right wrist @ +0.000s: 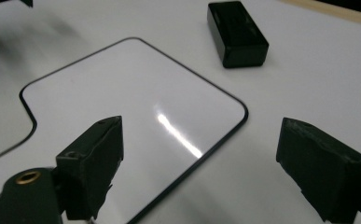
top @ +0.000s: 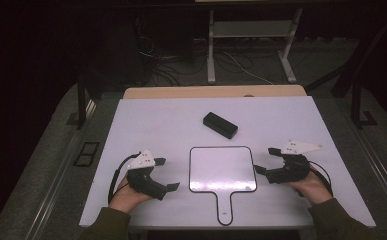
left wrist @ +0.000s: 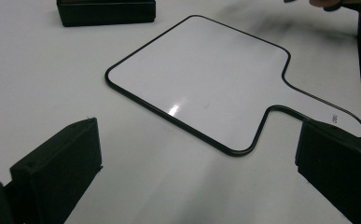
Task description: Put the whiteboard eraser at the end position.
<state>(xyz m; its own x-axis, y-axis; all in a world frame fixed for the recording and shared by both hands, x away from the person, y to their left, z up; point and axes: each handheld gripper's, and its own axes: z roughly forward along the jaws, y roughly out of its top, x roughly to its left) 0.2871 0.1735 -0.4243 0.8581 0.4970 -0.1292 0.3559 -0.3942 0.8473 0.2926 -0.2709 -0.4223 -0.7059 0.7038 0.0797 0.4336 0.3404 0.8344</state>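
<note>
While flanking the paddle-shaped whiteboard [top: 222, 169] flat at mid-table, handle toward the person: right gripper [top: 264, 160] nearer its edge, jaws apart, empty; left gripper [top: 167, 174] likewise apart, empty.

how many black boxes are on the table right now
1: the black box lies on the table beyond the paddle-shaped whiteboard, apart from it.

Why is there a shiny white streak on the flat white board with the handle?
That is lamp glare on the glossy board: a bright streak in the right gripper view, a smaller spot in the left gripper view. In the high view the room behind the table is nearly black.
</note>
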